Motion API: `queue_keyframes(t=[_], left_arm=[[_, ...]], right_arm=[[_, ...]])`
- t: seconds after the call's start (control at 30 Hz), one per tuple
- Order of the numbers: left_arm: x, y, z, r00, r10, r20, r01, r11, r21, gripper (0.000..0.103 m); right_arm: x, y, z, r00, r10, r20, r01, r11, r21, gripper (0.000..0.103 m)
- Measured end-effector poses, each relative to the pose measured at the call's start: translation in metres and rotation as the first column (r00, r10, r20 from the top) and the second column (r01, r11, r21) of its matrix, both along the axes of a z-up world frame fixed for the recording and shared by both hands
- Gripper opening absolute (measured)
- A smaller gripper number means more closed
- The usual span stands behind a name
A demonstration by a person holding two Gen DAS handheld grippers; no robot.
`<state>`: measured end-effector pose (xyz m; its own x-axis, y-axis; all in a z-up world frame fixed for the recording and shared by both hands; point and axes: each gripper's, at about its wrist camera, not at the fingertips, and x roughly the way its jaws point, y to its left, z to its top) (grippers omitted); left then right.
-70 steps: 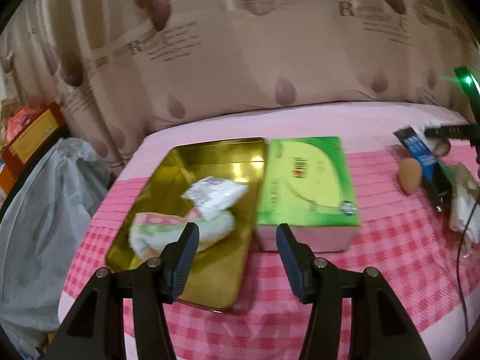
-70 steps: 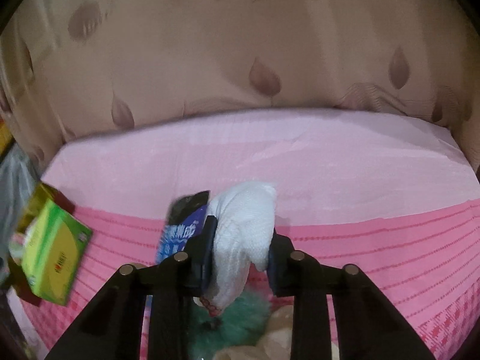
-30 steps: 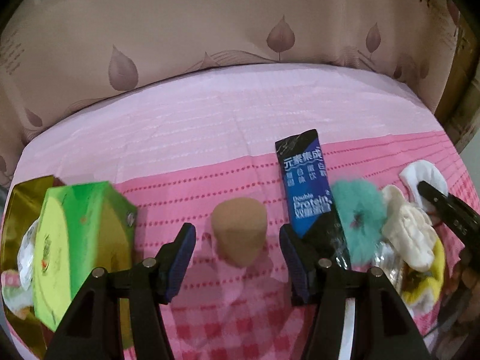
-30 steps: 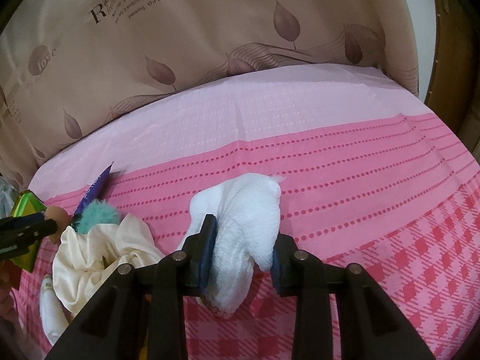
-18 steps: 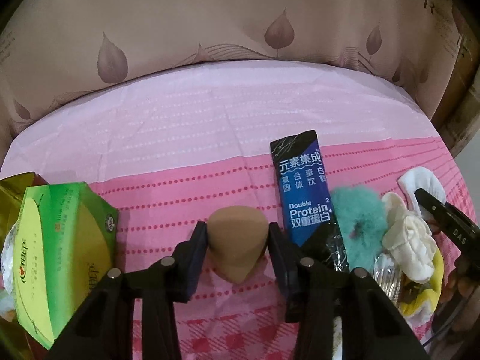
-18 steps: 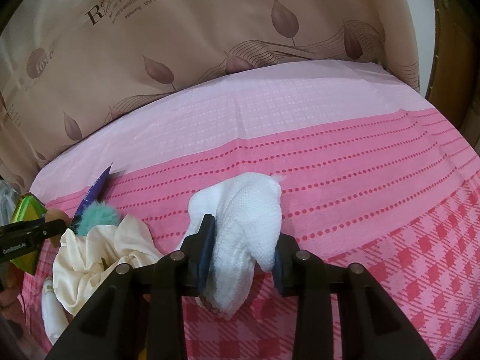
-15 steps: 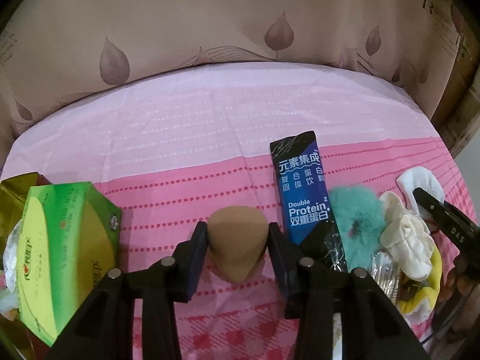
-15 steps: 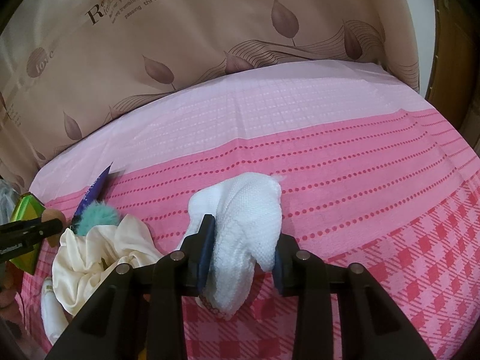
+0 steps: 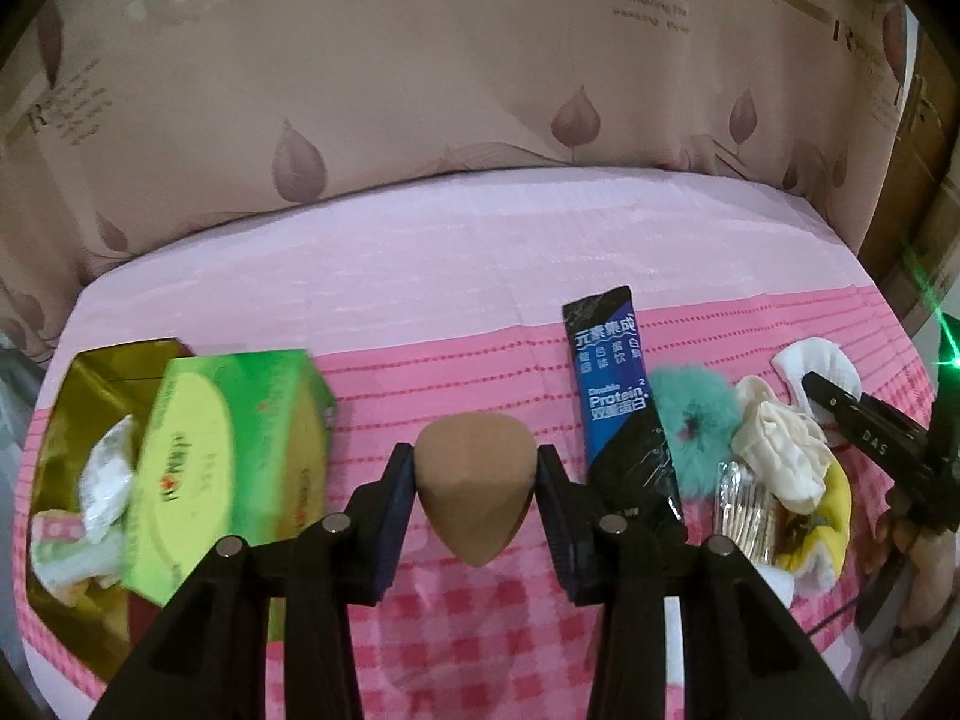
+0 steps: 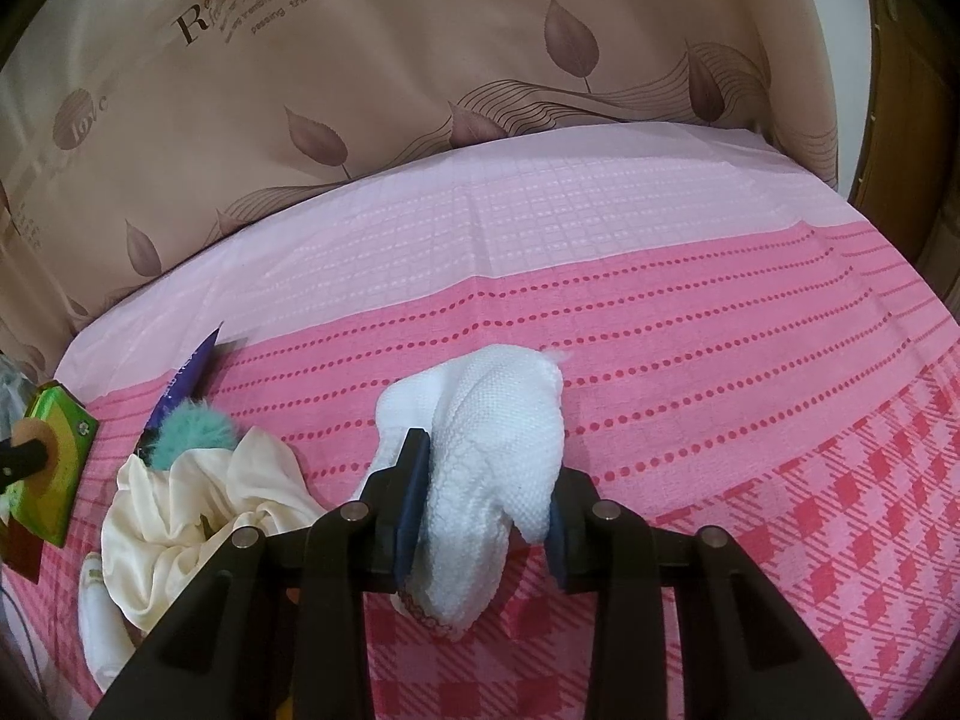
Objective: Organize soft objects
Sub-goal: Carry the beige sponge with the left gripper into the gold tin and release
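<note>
A tan teardrop makeup sponge is clamped between the blue-padded fingers of the left gripper, its pointed end turned toward the camera. It is seen over the pink checked bedspread; whether it touches the cloth cannot be told. Just to the right of the gripper a blue and black protein drink sachet is laid lengthwise on the bedspread. Beside the sachet a fluffy teal scrunchie is found, and next to it a cream fabric scrunchie piled over yellow cloth. To the left of the sponge a green box is seen, blurred, and beyond it a gold tin in which white and pink soft items are held.

A white waffle-textured cloth is gripped by the right gripper, the jaws closed onto its folded bulk, and its lower end hangs below the fingers. To its left, cream fabric is heaped on the bedspread, with the teal scrunchie just behind it. At the far left edge the sponge is visible in front of the green box. A beige curtain printed with leaves and lettering is hung behind the bed.
</note>
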<state>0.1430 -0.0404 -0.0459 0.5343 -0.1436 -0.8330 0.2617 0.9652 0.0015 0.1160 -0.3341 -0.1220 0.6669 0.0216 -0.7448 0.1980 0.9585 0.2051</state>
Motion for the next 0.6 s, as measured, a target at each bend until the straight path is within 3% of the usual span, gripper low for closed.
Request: queue_keyframes(t=[0.33, 0.6], left_arm=[[-0.008, 0.053, 0.024, 0.994, 0.106, 0.036, -0.107, 0.994, 0.013, 0.040], [-0.009, 0.111, 0.036, 0.974, 0.216, 0.067, -0.220, 0.975, 0.045, 0.040]], right_arm=[[0.000, 0.001, 0.000, 1.000, -0.003, -0.003, 0.003, 1.000, -0.015, 0.032], [0.000, 0.002, 0.000, 1.000, -0.003, -0.003, 0.003, 1.000, -0.014, 0.032]])
